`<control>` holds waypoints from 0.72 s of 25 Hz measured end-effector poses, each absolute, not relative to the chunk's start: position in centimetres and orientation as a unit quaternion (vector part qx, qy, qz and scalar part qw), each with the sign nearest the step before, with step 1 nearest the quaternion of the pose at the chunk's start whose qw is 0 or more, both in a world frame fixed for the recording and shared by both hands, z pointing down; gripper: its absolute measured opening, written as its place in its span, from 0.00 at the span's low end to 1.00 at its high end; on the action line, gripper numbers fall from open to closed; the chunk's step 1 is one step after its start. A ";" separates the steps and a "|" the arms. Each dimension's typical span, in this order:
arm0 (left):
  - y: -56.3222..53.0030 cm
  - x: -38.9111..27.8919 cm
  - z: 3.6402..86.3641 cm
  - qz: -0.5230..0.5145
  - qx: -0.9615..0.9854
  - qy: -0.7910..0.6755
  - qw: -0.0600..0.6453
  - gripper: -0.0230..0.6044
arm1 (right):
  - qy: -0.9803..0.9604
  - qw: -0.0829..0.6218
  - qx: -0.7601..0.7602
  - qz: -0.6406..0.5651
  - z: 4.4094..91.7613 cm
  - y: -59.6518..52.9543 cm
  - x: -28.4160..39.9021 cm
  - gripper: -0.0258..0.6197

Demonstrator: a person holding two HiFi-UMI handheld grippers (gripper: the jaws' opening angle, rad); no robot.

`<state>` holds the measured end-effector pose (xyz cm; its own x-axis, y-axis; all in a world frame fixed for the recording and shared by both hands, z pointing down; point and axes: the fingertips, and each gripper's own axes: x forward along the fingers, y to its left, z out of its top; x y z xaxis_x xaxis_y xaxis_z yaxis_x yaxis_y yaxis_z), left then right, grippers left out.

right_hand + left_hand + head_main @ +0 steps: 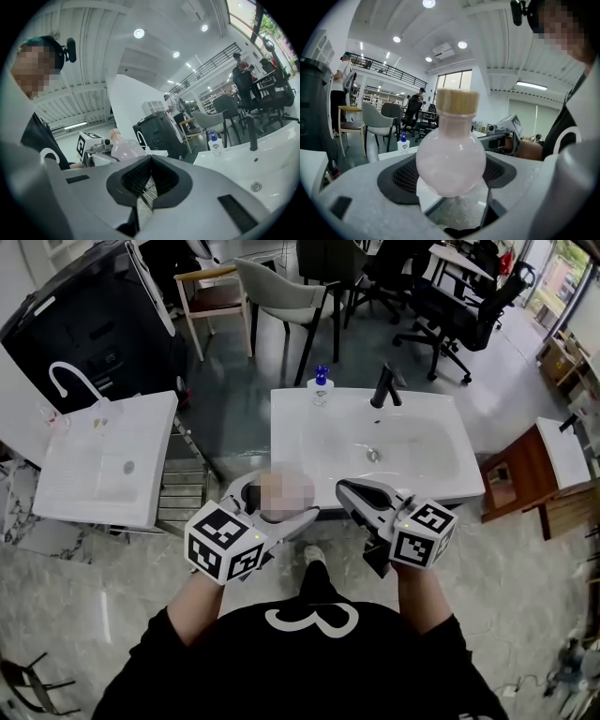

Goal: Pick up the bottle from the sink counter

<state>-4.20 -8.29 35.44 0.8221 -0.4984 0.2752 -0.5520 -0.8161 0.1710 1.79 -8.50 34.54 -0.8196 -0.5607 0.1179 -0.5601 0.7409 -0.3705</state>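
A round pale-pink bottle (451, 159) with a wooden cap stands upright between the jaws of my left gripper (451, 180), which is shut on its bulb. In the head view a mosaic patch covers the bottle, held in my left gripper (274, 507) in front of the white sink counter (309, 451). From the right gripper view the bottle (124, 148) shows to the left. My right gripper (352, 493) hovers beside it over the counter's front edge. Its jaws (149, 180) are shut with nothing between them.
A small clear bottle with a blue pump (321, 385) stands at the counter's back left, and a black faucet (384, 385) rises behind the basin. A second white sink (103, 460) is to the left. Chairs (286, 296) and a black cabinet (84, 324) stand behind.
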 end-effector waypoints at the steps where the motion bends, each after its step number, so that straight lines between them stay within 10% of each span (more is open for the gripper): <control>1: -8.2 -4.2 35.5 0.109 0.946 -0.278 0.122 0.67 | 0.933 0.000 -0.300 -0.198 34.5 -8.4 1.8 0.06; 18: -7.6 -2.8 33.0 0.100 0.955 -0.261 0.103 0.67 | 0.934 -0.008 -0.312 -0.171 32.3 -6.5 2.9 0.06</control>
<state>-2.75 -7.60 33.00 0.8443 -0.4772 0.2437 -0.5181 -0.8431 0.1439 2.91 -6.48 32.29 -0.8046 -0.5813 0.1209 -0.5865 0.7463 -0.3147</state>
